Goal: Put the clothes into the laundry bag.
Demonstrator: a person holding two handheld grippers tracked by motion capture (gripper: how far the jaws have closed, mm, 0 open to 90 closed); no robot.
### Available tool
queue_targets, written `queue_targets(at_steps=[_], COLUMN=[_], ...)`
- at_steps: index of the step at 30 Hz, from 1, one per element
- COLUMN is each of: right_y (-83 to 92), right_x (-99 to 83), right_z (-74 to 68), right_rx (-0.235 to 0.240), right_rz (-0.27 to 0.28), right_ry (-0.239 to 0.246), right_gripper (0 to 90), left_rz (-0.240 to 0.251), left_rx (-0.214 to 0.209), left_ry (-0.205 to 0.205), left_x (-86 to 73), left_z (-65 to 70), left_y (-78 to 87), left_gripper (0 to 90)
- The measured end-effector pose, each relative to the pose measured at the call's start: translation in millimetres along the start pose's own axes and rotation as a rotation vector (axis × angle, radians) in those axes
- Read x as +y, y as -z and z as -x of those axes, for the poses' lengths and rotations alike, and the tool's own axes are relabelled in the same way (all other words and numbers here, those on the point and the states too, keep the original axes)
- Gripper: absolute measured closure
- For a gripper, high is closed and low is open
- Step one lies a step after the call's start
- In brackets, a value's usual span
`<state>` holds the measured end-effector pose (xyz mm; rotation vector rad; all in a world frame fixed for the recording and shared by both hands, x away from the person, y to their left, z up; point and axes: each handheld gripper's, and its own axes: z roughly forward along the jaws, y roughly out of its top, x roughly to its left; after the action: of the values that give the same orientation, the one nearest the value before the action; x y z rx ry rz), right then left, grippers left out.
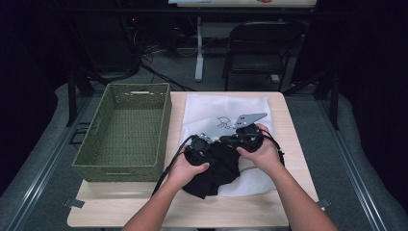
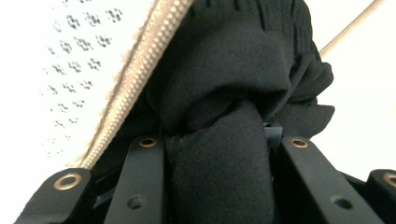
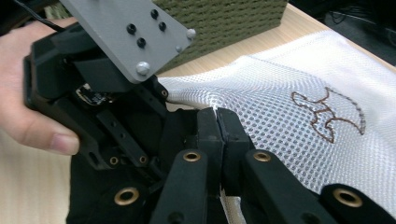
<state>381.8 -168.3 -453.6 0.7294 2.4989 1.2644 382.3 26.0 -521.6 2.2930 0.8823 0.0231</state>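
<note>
Down in the lower middle of the high view, both hands meet over a black garment (image 1: 216,171) bunched up on the wooden surface (image 1: 144,207). The garment lies partly on, partly tucked into, a white mesh bag (image 1: 226,108) that spreads from the centre up toward the top right of the surface.

Left gripper (image 1: 198,149) first: it sits at the left edge of the black bundle. In the left gripper view, a thick fold of that garment (image 2: 219,154) runs straight up between the two black fingers (image 2: 140,182), filling the gap from one to the other, so they are clamped on the cloth. Up in the upper left of that view the bag's beige zipper (image 2: 149,65) slants across, right beside the garment, with white mesh (image 2: 70,56) beyond it.

Right gripper (image 1: 248,137) now, just right of the left one, its grey plate tilted up. In the right gripper view its fingers (image 3: 208,126) are pressed tight together at centre frame, pinching the edge of the white mesh bag (image 3: 299,140); the garment (image 3: 93,196) is below and to the left of them, in the lower left corner. The left gripper (image 3: 154,135) is close by at the left of that frame, held in a hand (image 3: 28,107).

A green woven basket (image 1: 126,132) stands at the left of the surface, apart from the bundle.
</note>
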Motion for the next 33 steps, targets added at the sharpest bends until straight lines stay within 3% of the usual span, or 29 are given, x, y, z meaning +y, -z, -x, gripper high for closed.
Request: queue_targets(at_steps=[9,17,19,24,30,33], right_y=[-2.7,-5.8,-5.4,-6.2,-8.3,-8.6], right_x=[-7.5,-15.9,-16.6,-16.3,-17.3,-18.8], right_z=[-1.6,-1.9,-1.4,-2.8,-3.4,-2.8], right_rx=[-0.013,-0.004,-0.007,-0.014,-0.013,-0.012], right_rz=[0.016,0.028,0.03,0.032,0.03,0.033], right_ry=[-0.012,-0.032,-0.04,-0.036,-0.037,-0.043], right_gripper=[89.4,89.5,89.5,89.5,89.4,89.5], left_rz=[-0.003,-0.02,-0.021,-0.026,-0.023,-0.014], left_rx=[0.024,0.067,0.1,0.105,0.069,0.081], left_ry=[-0.011,-0.019,-0.028,-0.021,-0.008,-0.012], left_x=[-1.7,0.1,0.6,0.4,0.8,1.1], left_z=[0.9,2.5,4.6,4.8,1.8,2.4], left_y=[-5.8,-10.2,-11.3,-12.7,-12.7,-10.0], left_gripper=[60.1,51.9,51.1,47.4,42.5,38.0])
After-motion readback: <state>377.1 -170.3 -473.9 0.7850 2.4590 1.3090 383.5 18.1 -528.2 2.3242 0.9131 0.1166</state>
